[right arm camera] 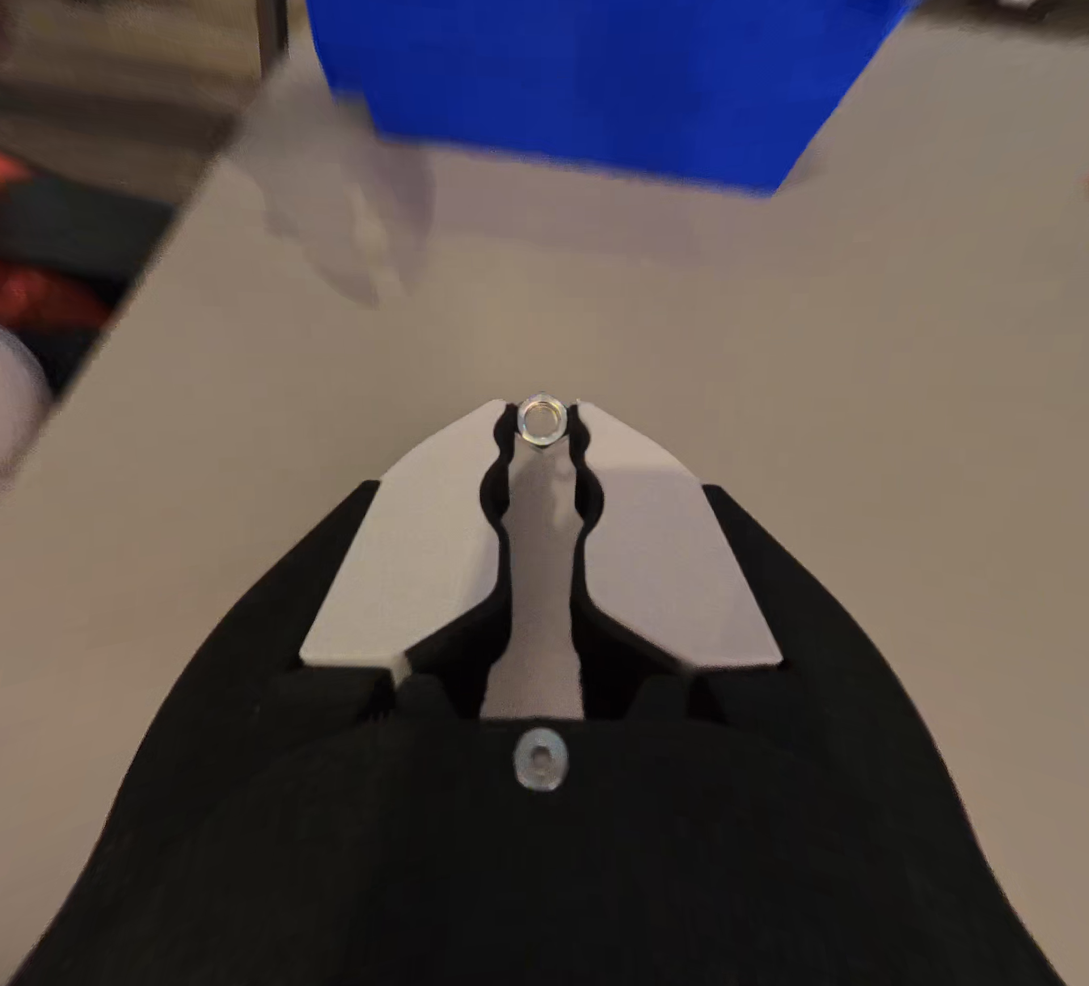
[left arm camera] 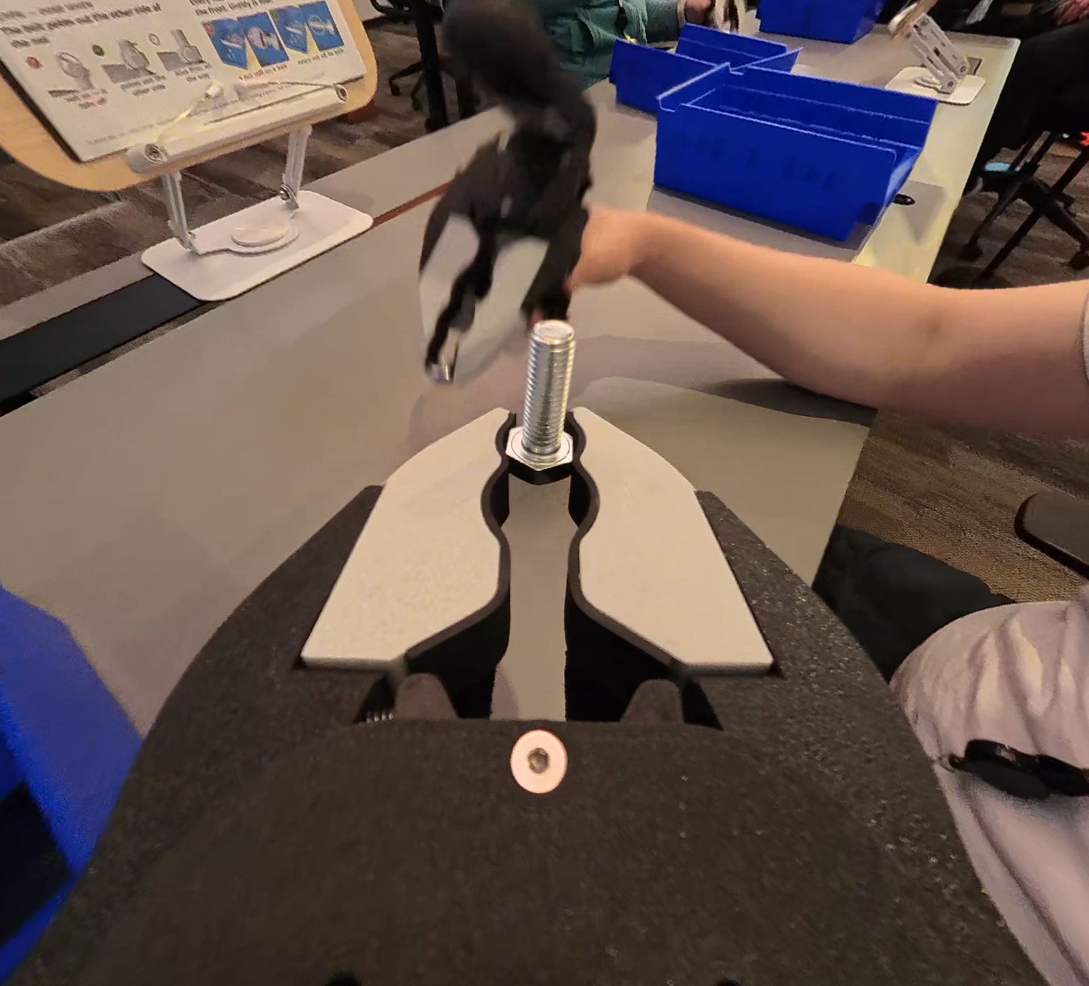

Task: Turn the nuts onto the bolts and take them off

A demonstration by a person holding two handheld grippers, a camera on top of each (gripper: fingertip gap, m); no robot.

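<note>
My left gripper (left arm camera: pixel 539 427) is shut on the hex head of a silver bolt (left arm camera: pixel 548 386), which stands upright with its threaded shaft pointing up above the grey table (left arm camera: pixel 236 486). My right gripper (right arm camera: pixel 541 415) is shut on a small silver nut (right arm camera: pixel 542 423) held between its fingertips, hole facing the camera, above the table. In the left wrist view the right gripper (left arm camera: pixel 495 333) shows blurred just behind and above the bolt's tip, held by a person's hand (left arm camera: pixel 607 250).
Blue bins (left arm camera: pixel 789 150) stand at the back right of the table; one blue bin (right arm camera: pixel 589 32) fills the top of the right wrist view. An instruction board on a white stand (left arm camera: pixel 177 62) is at the back left. Another person sits beyond the table. A blue object (left arm camera: pixel 41 781) is at the left edge. There is about 15 cm between the tips of the two grippers.
</note>
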